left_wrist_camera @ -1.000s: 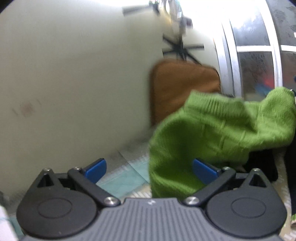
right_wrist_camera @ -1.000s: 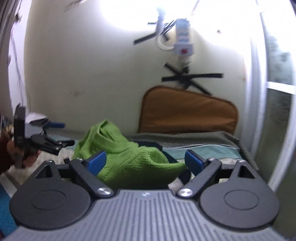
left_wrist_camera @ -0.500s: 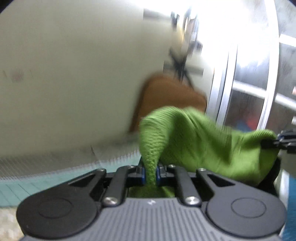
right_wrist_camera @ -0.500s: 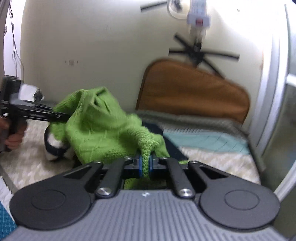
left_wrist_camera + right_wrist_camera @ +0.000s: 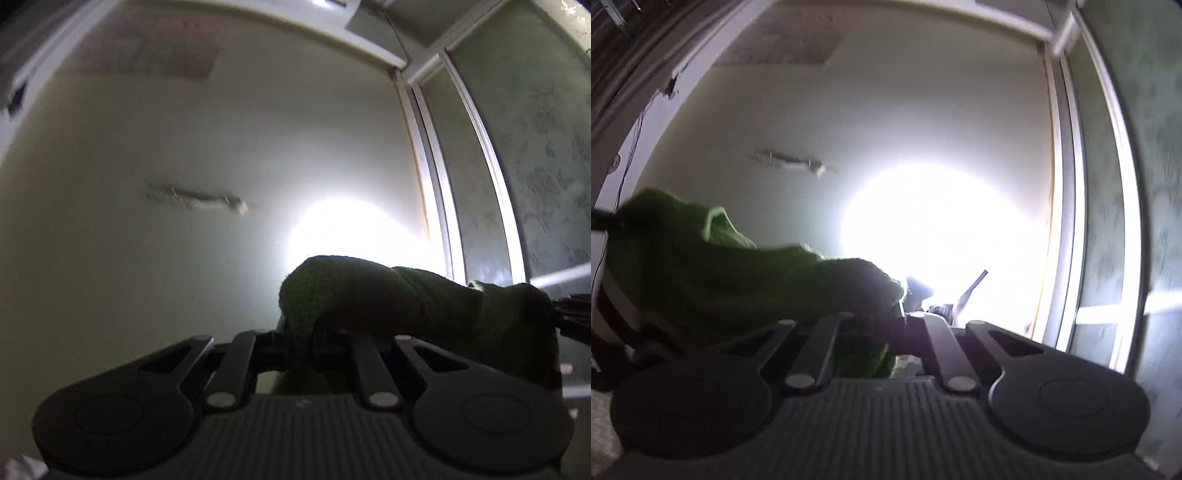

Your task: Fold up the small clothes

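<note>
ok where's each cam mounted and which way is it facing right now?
Left wrist: on the left gripper, tilted up at wall, ceiling, window; its shut fingers pinch the green knit garment.
Right wrist: on the right gripper, also tilted up; shut on the same garment.
Shared: garment, bright glare, window frame.

1 green knit garment (image 5: 406, 306), 2 grippers, left gripper (image 5: 301, 338), right gripper (image 5: 882, 323)

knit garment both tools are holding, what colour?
Green knit garment, clearest in the right wrist view; backlit and darker in the left.
</note>
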The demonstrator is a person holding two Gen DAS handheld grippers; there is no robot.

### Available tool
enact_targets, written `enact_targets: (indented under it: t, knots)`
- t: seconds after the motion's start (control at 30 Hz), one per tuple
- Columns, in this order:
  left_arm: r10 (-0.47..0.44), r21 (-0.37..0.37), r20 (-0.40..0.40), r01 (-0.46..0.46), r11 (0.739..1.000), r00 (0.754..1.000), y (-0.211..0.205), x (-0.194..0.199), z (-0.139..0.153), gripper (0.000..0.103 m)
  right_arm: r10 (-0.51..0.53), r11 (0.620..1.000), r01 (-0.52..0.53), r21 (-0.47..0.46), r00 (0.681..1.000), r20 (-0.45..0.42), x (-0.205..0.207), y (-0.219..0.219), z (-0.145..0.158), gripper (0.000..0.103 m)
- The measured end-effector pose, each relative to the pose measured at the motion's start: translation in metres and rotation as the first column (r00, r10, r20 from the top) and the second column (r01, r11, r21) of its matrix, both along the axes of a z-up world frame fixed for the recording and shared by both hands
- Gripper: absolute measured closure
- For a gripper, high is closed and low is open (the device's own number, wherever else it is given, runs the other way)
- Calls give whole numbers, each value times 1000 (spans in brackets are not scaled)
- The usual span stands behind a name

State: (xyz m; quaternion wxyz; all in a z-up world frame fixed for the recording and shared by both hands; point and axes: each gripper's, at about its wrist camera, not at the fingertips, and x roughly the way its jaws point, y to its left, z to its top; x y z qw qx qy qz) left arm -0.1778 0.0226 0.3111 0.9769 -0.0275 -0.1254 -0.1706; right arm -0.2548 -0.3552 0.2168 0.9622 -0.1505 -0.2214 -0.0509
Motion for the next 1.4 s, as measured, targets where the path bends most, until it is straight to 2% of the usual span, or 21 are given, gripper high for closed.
enact_targets:
  t: [0.1, 0.2, 0.37, 0.5, 0.53, 0.57, 0.6, 0.63, 0.67, 0.7, 0.73, 0.8, 0.93, 1.0, 1.07, 1.17, 1.2, 1.23, 1.27, 1.33, 1.4]
  knots:
    - [68, 16, 39, -69, 998, 997, 3, -29, 20, 94, 17, 999, -16, -43, 1000, 19, -12, 12, 15, 94]
    - [123, 49, 38, -125, 991, 992, 1, -34, 19, 94, 33, 998, -32, -62, 999, 2, -4, 20, 14, 94]
    - [177, 110, -89, -167, 980, 980, -14, 24, -25, 93, 75, 997, -77, -12, 992, -102, 61, 6, -3, 94]
    - [260, 141, -236, -231, 963, 936, -19, 106, -82, 89, 89, 996, -80, 47, 969, -232, 155, 0, -31, 94]
    - [285, 149, -280, -252, 956, 917, -21, 133, -101, 84, 91, 995, -74, 70, 957, -274, 188, -1, -42, 93]
    - [319, 169, -332, -277, 946, 888, -27, 166, -125, 68, 86, 994, -61, 87, 941, -328, 220, 1, -54, 88]
    - [374, 223, -383, -308, 925, 845, -34, 201, -153, 61, 55, 996, -19, 92, 916, -398, 259, 1, -71, 73]
    - [425, 296, -431, -320, 900, 796, -36, 228, -180, 61, -5, 994, 54, 94, 887, -462, 293, 0, -92, 62]
    - [483, 385, -497, -315, 867, 721, -39, 254, -212, 72, -48, 991, 108, 85, 851, -523, 318, -3, -112, 48]
    - [513, 424, -563, -307, 852, 647, -36, 264, -239, 79, -69, 988, 136, 68, 801, -595, 334, -9, -134, 51]
    - [481, 396, -631, -280, 874, 609, -26, 266, -258, 82, -59, 988, 136, 74, 771, -634, 336, -18, -152, 51]
    - [354, 274, -704, -225, 935, 616, -1, 248, -281, 77, 37, 984, 86, 154, 752, -658, 316, -41, -180, 48]
    - [222, 156, -728, -158, 975, 649, 30, 194, -297, 49, 194, 949, 54, 310, 677, -710, 276, -75, -218, 42]
    - [208, 166, -711, -127, 978, 672, 34, 174, -301, 42, 209, 943, 63, 327, 653, -728, 262, -80, -234, 40]
    - [263, 235, -684, -136, 962, 680, 31, 160, -305, 41, 253, 931, 48, 363, 633, -732, 251, -78, -245, 38]
    - [339, 313, -677, -162, 936, 653, 30, 153, -312, 40, 292, 921, 33, 387, 600, -745, 244, -74, -264, 38]
    - [332, 301, -696, -161, 940, 637, 34, 148, -309, 40, 306, 918, 28, 396, 584, -752, 243, -70, -270, 42]
    - [316, 284, -721, -154, 946, 617, 37, 149, -315, 39, 325, 913, 20, 408, 568, -756, 242, -66, -271, 53]
    - [308, 275, -737, -151, 950, 601, 39, 150, -320, 39, 339, 909, 10, 417, 566, -752, 237, -61, -270, 84]
    - [327, 299, -745, -147, 943, 582, 37, 153, -332, 44, 284, 927, 26, 374, 605, -744, 226, -59, -258, 88]
    - [332, 322, -754, -121, 939, 567, 32, 146, -340, 68, 136, 954, 107, 279, 678, -723, 221, -70, -240, 88]
